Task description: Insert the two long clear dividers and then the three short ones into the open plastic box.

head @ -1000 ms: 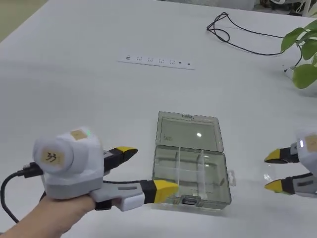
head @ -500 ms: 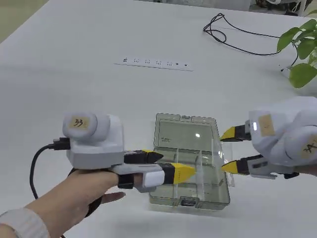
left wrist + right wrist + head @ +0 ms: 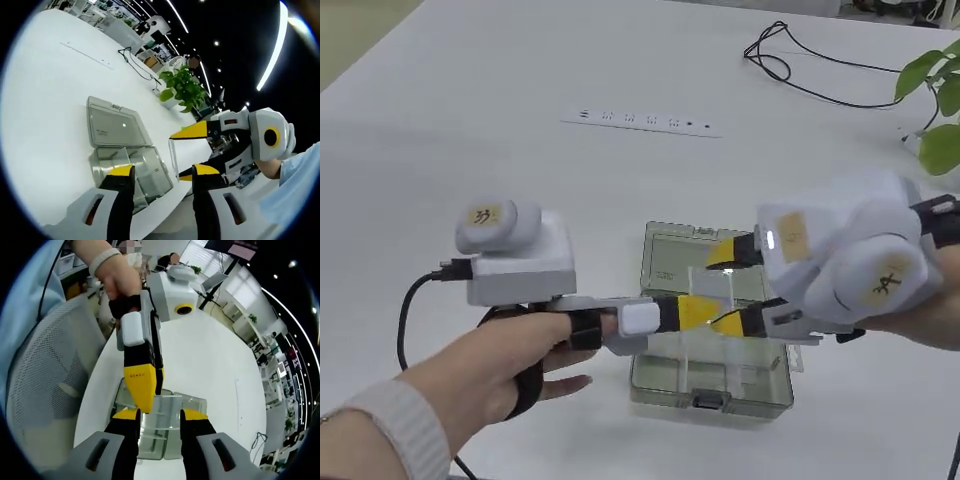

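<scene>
Right claw grips divider (clear);

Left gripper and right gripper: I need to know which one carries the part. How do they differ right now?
The left gripper is open with nothing between its jaws; the right gripper is clamped on a clear divider. In the head view the left gripper reaches in from the left, the right gripper from the right, tips facing each other. Both have yellow-tipped jaws and hang over the open plastic box.
</scene>
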Demonstrator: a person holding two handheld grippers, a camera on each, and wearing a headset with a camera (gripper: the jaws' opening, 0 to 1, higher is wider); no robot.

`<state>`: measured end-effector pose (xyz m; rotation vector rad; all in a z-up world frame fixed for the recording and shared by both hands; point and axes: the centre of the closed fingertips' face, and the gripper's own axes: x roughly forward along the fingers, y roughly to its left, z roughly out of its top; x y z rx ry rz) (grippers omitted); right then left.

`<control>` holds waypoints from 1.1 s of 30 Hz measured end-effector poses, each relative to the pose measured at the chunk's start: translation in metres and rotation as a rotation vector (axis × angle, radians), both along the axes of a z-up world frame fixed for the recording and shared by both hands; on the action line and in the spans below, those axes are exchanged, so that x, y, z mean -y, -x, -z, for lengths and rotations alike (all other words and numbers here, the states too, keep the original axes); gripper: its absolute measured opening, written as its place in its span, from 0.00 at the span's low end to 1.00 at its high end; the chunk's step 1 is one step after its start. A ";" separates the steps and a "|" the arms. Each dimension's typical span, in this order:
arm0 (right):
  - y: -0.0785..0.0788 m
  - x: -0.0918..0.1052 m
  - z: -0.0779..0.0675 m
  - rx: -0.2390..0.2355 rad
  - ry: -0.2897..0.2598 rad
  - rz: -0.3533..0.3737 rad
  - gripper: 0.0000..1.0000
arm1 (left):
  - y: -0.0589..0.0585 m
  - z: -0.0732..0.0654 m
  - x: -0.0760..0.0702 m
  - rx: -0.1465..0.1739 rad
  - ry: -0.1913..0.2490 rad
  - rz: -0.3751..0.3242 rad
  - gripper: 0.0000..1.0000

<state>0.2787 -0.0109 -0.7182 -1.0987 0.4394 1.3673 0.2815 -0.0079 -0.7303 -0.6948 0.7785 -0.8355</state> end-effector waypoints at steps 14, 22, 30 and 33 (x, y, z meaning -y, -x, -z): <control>0.006 -0.009 -0.003 0.012 0.012 -0.037 0.32 | -0.001 -0.009 0.005 -0.014 0.022 -0.008 0.35; 0.007 -0.004 -0.001 0.017 0.036 -0.042 0.32 | 0.001 -0.008 0.005 -0.042 0.035 0.003 0.17; 0.009 -0.005 0.002 0.025 0.054 -0.054 0.32 | 0.005 -0.013 0.009 -0.062 0.080 0.015 0.00; 0.010 -0.004 0.002 0.025 0.055 -0.054 0.32 | 0.006 -0.011 0.009 -0.082 0.094 0.010 0.00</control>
